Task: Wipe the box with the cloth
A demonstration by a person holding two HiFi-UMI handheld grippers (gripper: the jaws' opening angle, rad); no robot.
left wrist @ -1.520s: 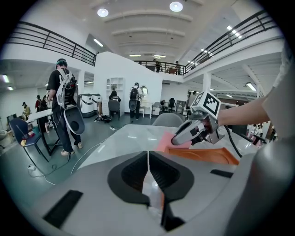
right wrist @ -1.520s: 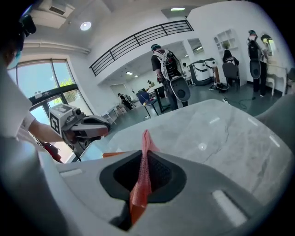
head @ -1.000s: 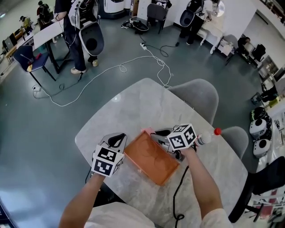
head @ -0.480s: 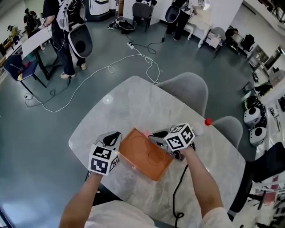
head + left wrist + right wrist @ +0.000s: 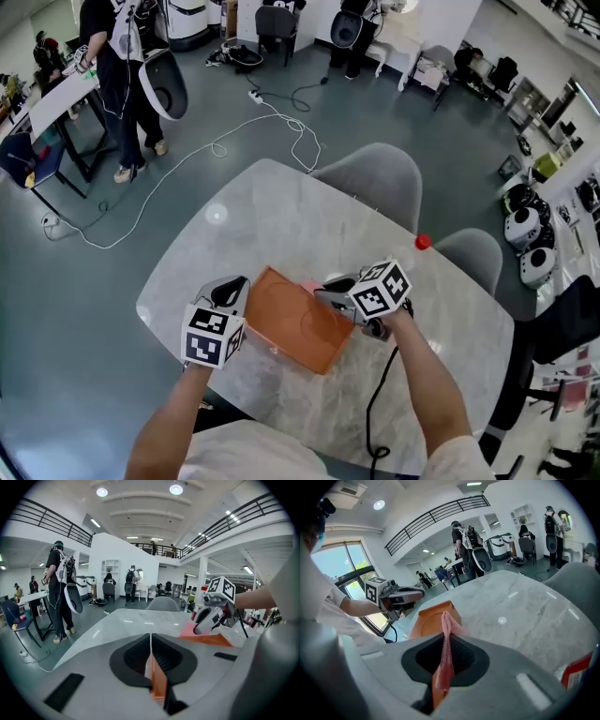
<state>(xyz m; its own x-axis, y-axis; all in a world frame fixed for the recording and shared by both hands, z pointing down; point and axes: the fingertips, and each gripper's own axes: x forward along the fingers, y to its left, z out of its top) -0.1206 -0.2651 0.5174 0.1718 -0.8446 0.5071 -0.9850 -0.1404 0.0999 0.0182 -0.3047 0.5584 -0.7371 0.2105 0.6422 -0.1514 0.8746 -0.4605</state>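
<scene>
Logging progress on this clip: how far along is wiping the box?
Done: the left gripper is shut on a wall of the box, and the right gripper is shut on the cloth. In hand: the cloth is at the box's far edge. Left: the wiping; nothing shows how much is done.

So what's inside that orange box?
Nothing loose shows: the orange box has a bare floor. The pink cloth, pinched by the fingers of the right gripper, lies at its far rim, and that gripper covers the corner beneath it.
</scene>
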